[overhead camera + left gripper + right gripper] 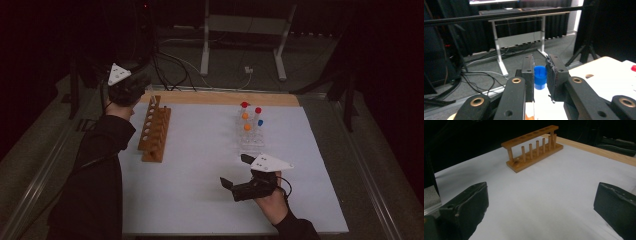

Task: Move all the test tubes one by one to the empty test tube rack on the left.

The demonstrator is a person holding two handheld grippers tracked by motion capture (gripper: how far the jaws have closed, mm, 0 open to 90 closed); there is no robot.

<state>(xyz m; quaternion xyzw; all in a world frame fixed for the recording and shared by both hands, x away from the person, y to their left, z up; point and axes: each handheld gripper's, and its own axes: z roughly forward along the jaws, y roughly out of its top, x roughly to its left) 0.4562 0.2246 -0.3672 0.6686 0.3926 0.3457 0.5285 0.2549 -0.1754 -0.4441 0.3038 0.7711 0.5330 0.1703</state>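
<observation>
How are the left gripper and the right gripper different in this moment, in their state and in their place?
The left gripper is shut on a blue-capped tube; the right gripper is open with nothing between its jaws. The left gripper is at the far end of the wooden rack; the right gripper is over the white sheet, near the clear rack. Both have black jaws.

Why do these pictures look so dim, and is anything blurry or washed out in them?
High view: the room is dark, and the white table sheet is the one bright area. Left gripper view: the blue-capped tube between the fingers looks soft, and the sheet at right is washed out. Right gripper view: the near fingers are blurred, the wooden rack sharper.
</observation>
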